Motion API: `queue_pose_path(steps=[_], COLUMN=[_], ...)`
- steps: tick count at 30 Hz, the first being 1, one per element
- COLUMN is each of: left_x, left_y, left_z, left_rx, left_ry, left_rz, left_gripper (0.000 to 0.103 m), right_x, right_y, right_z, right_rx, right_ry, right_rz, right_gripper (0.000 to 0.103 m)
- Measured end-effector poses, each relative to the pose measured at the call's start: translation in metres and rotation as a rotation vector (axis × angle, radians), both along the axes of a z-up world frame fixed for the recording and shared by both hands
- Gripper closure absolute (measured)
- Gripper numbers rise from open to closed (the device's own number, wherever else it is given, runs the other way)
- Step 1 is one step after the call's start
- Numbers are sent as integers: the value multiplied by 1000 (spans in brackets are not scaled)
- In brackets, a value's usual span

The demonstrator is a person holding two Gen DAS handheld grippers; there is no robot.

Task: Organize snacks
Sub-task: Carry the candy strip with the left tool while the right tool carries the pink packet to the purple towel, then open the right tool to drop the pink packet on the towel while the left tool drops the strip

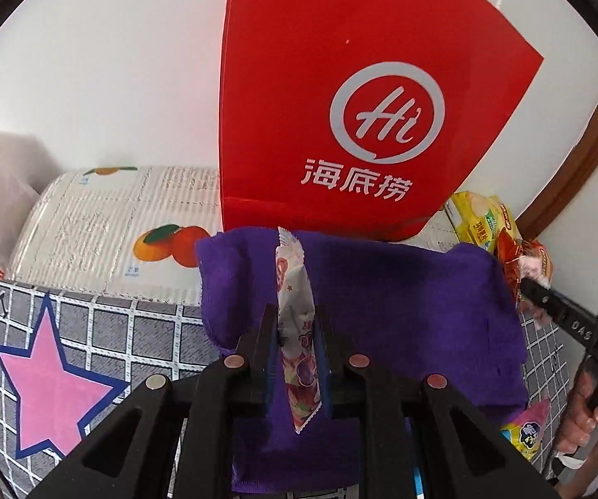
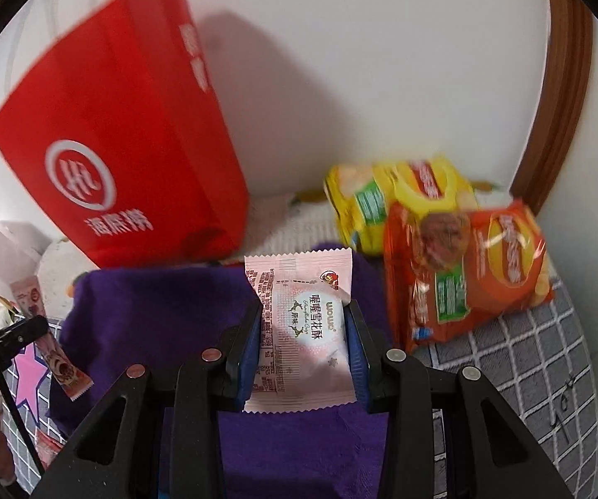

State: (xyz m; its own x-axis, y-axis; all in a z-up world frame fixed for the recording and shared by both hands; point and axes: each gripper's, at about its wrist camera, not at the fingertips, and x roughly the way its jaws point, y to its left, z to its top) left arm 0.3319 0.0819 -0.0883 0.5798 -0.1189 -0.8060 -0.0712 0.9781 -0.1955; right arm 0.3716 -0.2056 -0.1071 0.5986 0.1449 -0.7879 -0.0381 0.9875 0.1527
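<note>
My left gripper (image 1: 296,320) is shut on a thin white snack packet (image 1: 294,312) held edge-on above a purple cloth (image 1: 403,291). My right gripper (image 2: 305,312) is shut on a pink snowflake-crisp packet (image 2: 303,324), held flat above the same purple cloth (image 2: 165,316). A red paper bag (image 1: 361,104) stands upright behind the cloth against the wall; it also shows in the right wrist view (image 2: 124,133). The left gripper with its packet (image 2: 59,361) shows at the left of the right wrist view.
A yellow chip bag (image 2: 394,195) and an orange chip bag (image 2: 465,270) lie at the right by the wall. A white box with orange prints (image 1: 111,228) sits behind a grey checked sheet with a pink star (image 1: 49,374). A small yellow-and-pink snack (image 1: 523,432) lies lower right.
</note>
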Motion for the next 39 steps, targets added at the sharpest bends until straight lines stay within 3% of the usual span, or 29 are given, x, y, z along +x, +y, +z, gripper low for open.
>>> queue_pose_path(steps=[11,22,35,37,39], left_x=[7,15,16,16,16], left_y=[5,-1,-1,-2,-3], left_z=[-19,-35,-33,-33,-32], left_rx=[-30,-24,-57,-59,-64], left_ry=[60,107,100,94,86], left_rz=[-2,-7,-26,-30,-35], left_gripper=[87,87,87,87,87], right_x=[15,18,20,21,22], right_y=[5,17,21,22,22], right_z=[-43,-52,-64,-63,-62], right_rx=[-22,-55,-82,-84,-83], right_ry=[120,171,218,220,215], right_rz=[16,42,62,71,76], right_gripper=[65,65,64,62,54])
